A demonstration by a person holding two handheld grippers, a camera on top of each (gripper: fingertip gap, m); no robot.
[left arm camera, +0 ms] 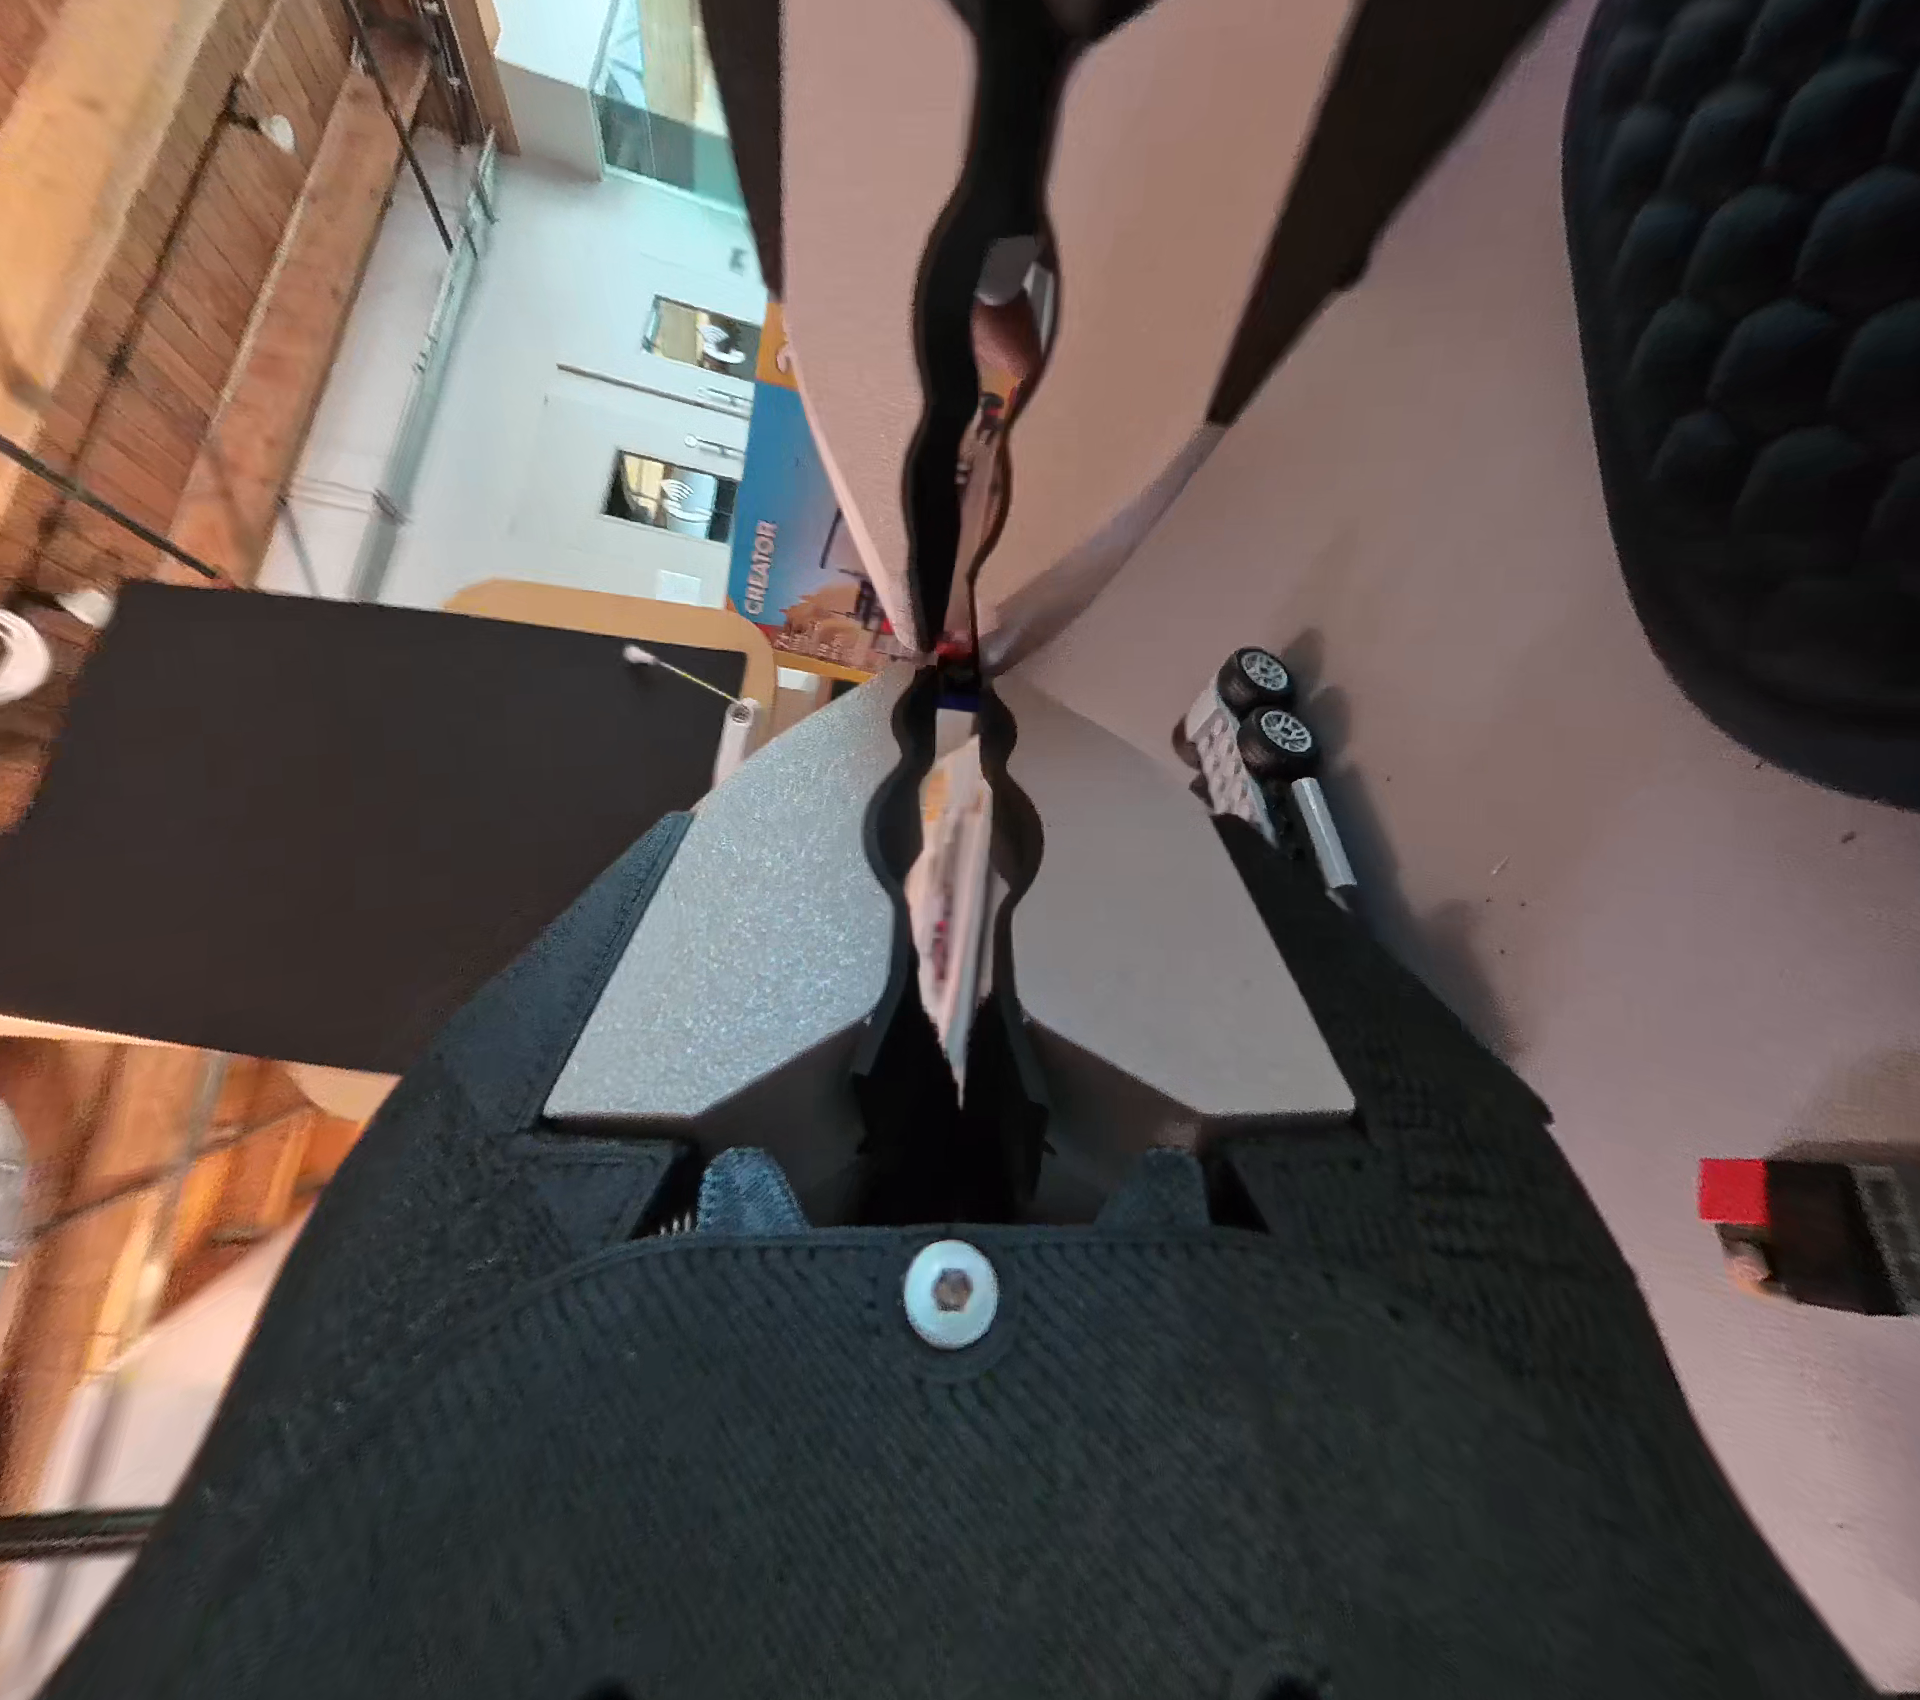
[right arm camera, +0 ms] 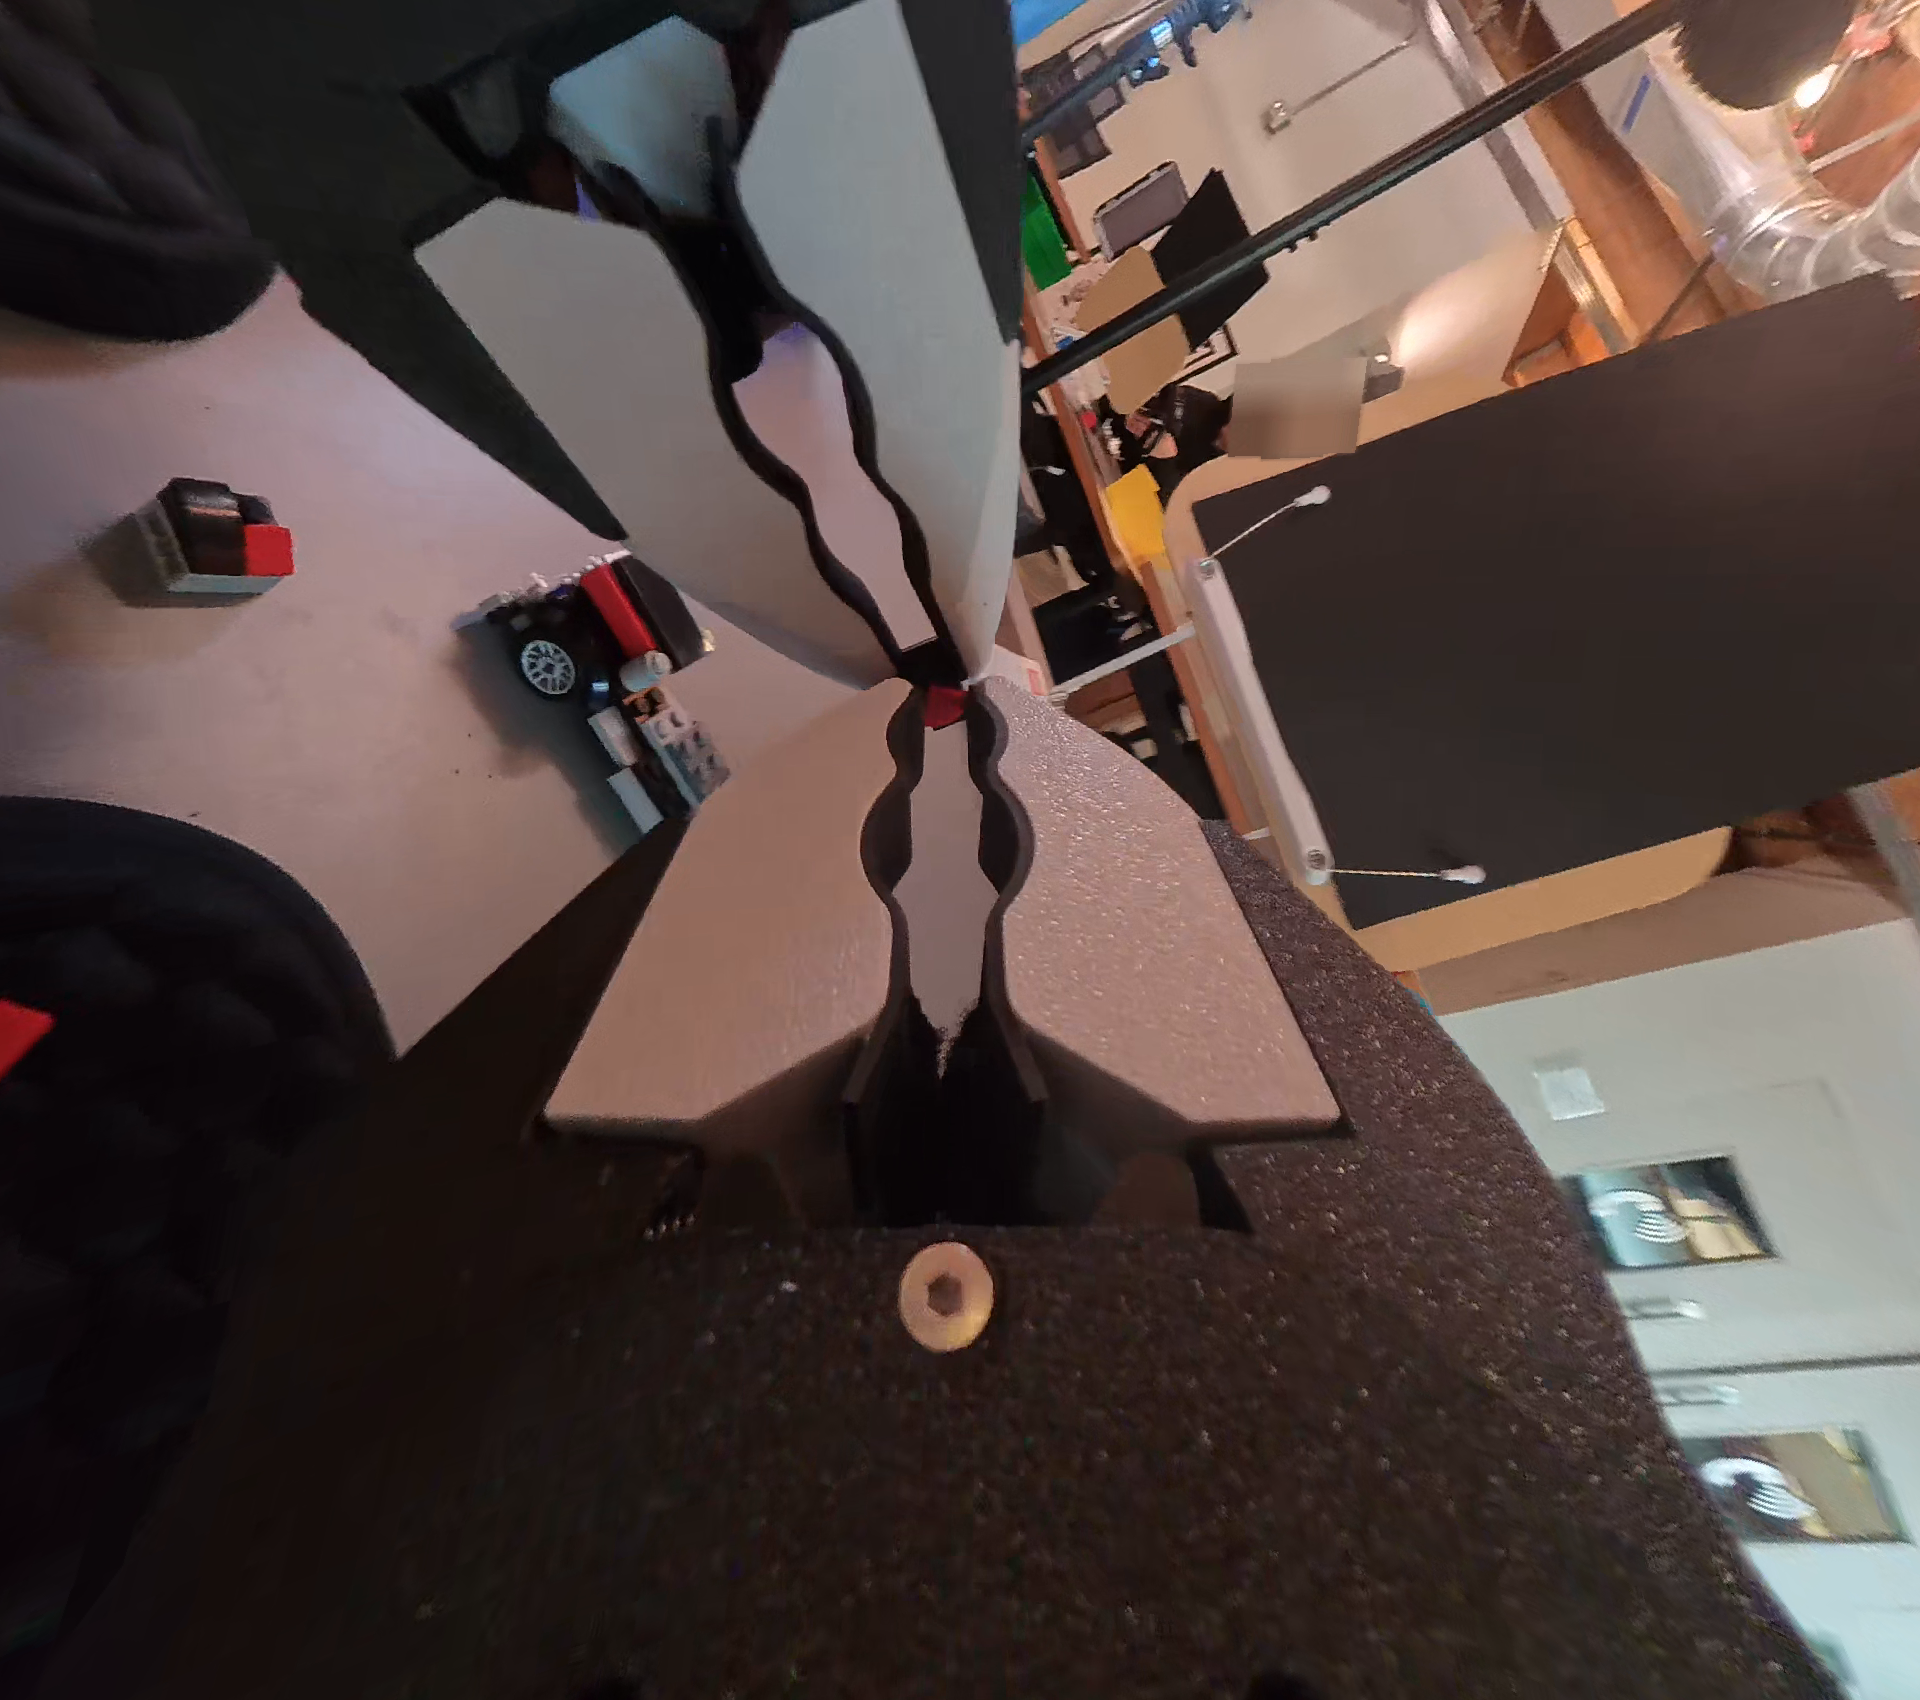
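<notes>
Two tools tip to tip above a pale tabletop. Left tool nearly closed, pads pinching a tiny dark piece with a blue edge at the very tips. Right tool likewise nearly closed, pads pressed on a small red piece. Red and dark pieces meeting right where the two pairs of tips come together; whether joined, cannot tell.

On the tabletop beside the tools, a partly built brick car: grey base, black tyres with silver rims, a red and black block on top. In the left view the same car showing two wheels and a grey bar. Farther off, well apart, a small brick block in black, grey and red, lying alone. Black quilted cushion at the tabletop's edge.

Behind, a black board with a light frame, a blue box, a wooden ceiling, white walls.
</notes>
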